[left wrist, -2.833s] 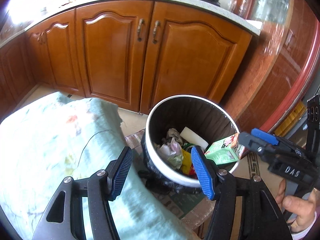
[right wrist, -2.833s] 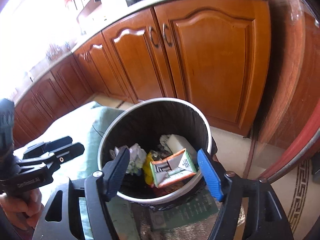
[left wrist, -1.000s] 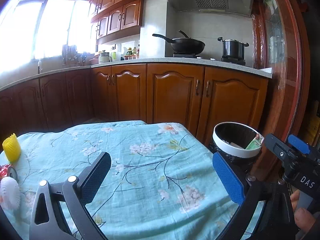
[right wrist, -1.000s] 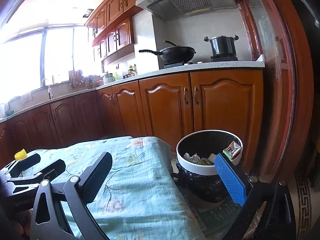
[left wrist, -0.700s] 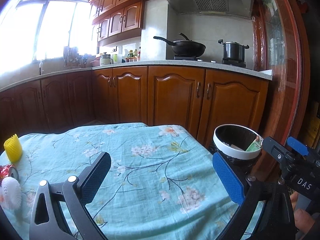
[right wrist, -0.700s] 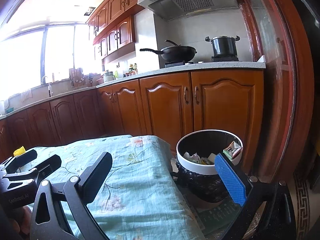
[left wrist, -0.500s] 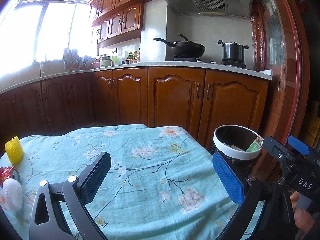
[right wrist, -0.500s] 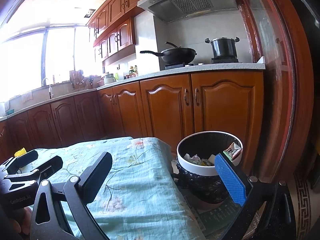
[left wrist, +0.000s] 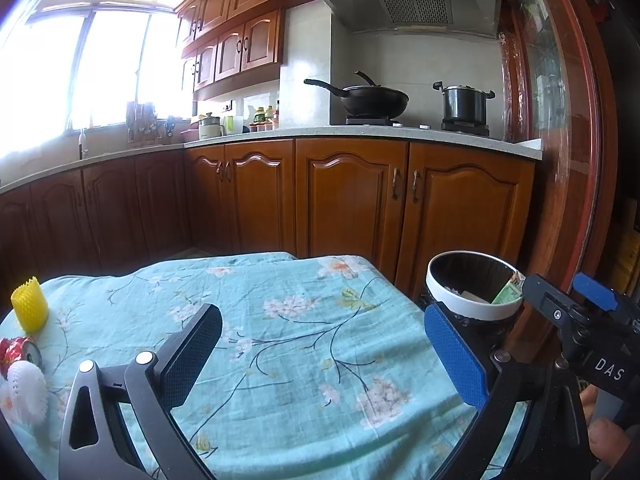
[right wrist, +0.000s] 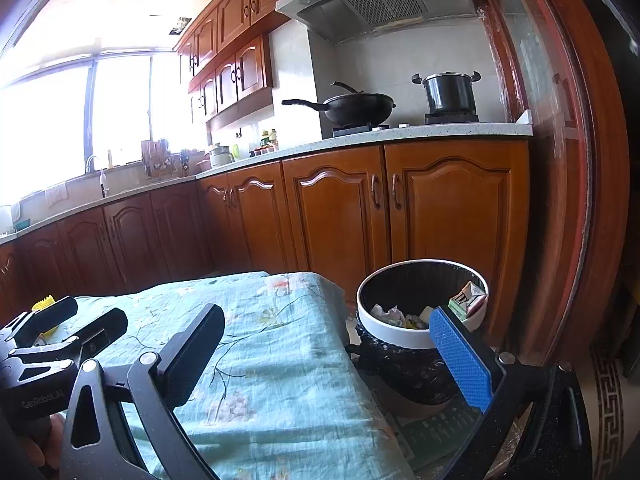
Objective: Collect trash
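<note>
My left gripper (left wrist: 324, 354) is open and empty above the table with the floral teal cloth (left wrist: 288, 344). At the table's left edge lie a yellow foam net (left wrist: 29, 306), a crushed red can (left wrist: 18, 354) and a white foam net (left wrist: 22, 394). My right gripper (right wrist: 326, 354) is open and empty over the table's right end. The white-rimmed trash bin (right wrist: 404, 334) with a black liner stands on the floor to the right of the table, holding a green carton (right wrist: 468, 300) and crumpled scraps. The bin also shows in the left wrist view (left wrist: 468, 306).
Wooden kitchen cabinets (left wrist: 352, 200) run behind the table and bin. A wok (left wrist: 372, 100) and a pot (left wrist: 464, 104) sit on the stove. A red wooden door frame (right wrist: 568, 200) stands just right of the bin. The right gripper's body (left wrist: 580, 332) is beside the bin.
Both grippers have pulled back and up from over the bin to above the table. Over the last second the views have barely shifted.
</note>
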### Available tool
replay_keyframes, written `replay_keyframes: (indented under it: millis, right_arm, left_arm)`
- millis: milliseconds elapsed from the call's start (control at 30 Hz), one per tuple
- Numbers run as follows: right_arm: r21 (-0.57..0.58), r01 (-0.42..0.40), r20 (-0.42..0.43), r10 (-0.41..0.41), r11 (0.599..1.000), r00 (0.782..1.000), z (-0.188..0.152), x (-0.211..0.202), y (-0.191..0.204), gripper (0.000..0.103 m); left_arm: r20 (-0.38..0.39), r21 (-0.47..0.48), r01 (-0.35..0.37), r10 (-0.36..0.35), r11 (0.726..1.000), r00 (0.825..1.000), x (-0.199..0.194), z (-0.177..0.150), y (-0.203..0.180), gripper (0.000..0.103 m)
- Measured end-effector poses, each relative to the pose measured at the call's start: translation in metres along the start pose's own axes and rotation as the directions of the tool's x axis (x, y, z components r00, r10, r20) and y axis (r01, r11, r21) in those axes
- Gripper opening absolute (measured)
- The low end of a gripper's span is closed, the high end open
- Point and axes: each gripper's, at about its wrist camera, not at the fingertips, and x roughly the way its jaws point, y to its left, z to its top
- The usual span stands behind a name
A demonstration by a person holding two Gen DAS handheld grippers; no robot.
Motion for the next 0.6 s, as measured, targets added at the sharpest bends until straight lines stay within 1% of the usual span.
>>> replay_keyframes:
  millis: [333, 600]
  right_arm:
    - [0.0, -0.003, 0.003, 0.003, 1.0, 1.0, 0.0004, 0.0008, -0.0003, 0.103]
    - [0.001, -0.006, 0.007, 0.006, 1.0, 1.0, 0.0011, -0.0013, 0.0011, 0.103]
  left_arm:
    - [0.007, 0.012, 0.005, -0.005, 1.0, 1.0, 0.0034, -0.0021, 0.0025, 0.101]
    - [-0.003, 0.011, 0.011, -0.011, 1.0, 1.0, 0.0071, -0.0027, 0.0039, 0.101]
